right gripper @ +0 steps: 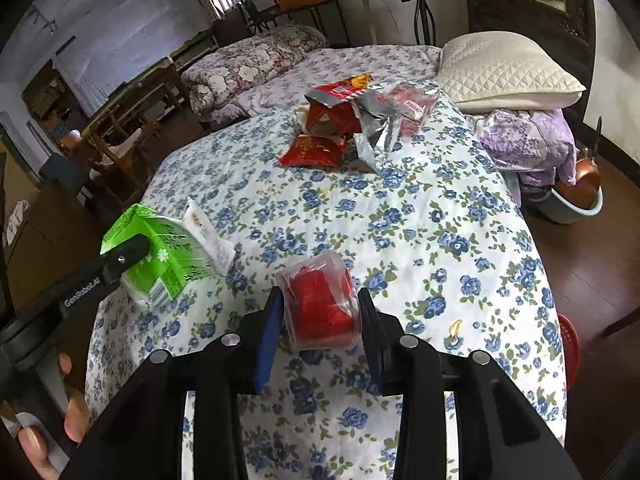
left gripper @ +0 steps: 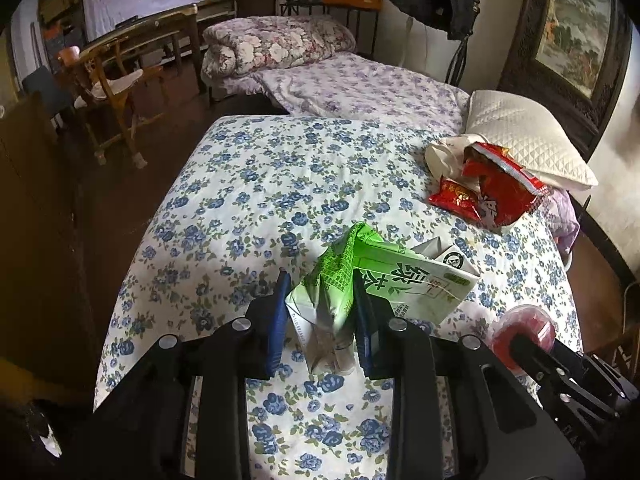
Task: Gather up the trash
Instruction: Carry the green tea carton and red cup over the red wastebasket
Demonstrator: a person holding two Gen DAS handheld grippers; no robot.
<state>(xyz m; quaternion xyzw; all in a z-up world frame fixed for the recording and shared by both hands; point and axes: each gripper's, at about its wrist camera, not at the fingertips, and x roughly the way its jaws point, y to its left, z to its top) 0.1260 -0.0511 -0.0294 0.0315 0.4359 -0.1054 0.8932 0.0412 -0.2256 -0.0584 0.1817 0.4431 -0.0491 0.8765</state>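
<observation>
My left gripper point(left gripper: 319, 285) is shut on a crushed green tea carton point(left gripper: 384, 276) and holds it above the flowered bedspread point(left gripper: 248, 184). The carton also shows at the left of the right wrist view point(right gripper: 160, 252). My right gripper point(right gripper: 320, 300) is shut on a red clear-plastic cup point(right gripper: 320, 300), which also shows at the lower right of the left wrist view point(left gripper: 524, 328). Red snack wrappers point(right gripper: 332, 120) and a silver foil bag point(right gripper: 378, 128) lie at the far end of the bed, near the pillow; the wrappers also show in the left wrist view point(left gripper: 488, 188).
A white quilted pillow point(right gripper: 508, 68) and a folded floral quilt point(left gripper: 276, 44) lie at the head of the bed. A wooden chair point(left gripper: 108, 92) and table stand at the left. A red basket point(right gripper: 570, 344) and a basin point(right gripper: 576, 204) sit on the floor at the right.
</observation>
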